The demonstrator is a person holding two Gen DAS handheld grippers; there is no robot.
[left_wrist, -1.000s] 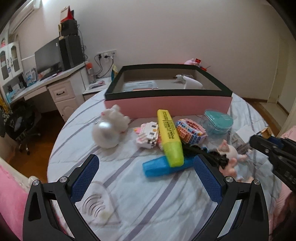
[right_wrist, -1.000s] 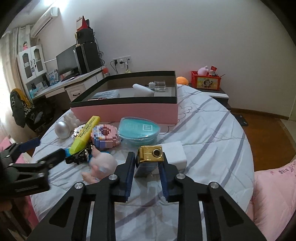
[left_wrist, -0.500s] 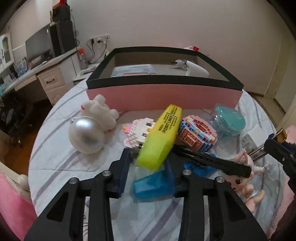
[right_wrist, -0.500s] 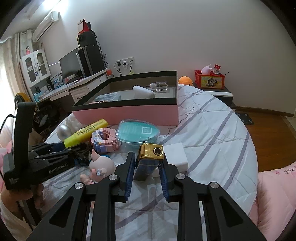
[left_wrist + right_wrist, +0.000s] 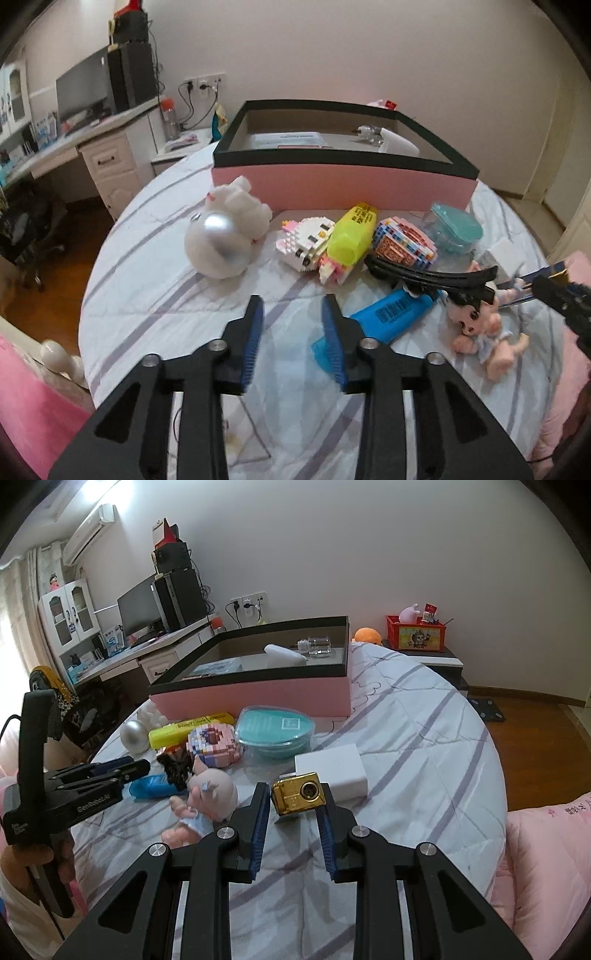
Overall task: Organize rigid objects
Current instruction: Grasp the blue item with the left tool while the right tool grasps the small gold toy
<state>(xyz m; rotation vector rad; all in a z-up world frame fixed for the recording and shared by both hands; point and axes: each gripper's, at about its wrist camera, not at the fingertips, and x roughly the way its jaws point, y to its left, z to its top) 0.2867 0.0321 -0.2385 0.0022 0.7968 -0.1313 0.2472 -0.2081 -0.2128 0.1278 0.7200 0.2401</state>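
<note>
My right tongs (image 5: pixel 291 805) hold a small gold block (image 5: pixel 298 798), boxy and shiny with a round hole in its facing end, pinched between the blue pads above the striped worktop (image 5: pixel 424 738), just in front of a white cube (image 5: pixel 332 766). My left tongs (image 5: pixel 291 312) stand narrowly parted with nothing between them, the right pad close to or perhaps touching the blue marker (image 5: pixel 388 317); the blur makes that hard to judge. Half a second ago those tongs were closed around the yellow highlighter (image 5: pixel 352 234); now it lies free among the toys before the pink box (image 5: pixel 343 184), resting against the brick cat (image 5: pixel 306 245). The gold block sat in the right tongs then too.
</note>
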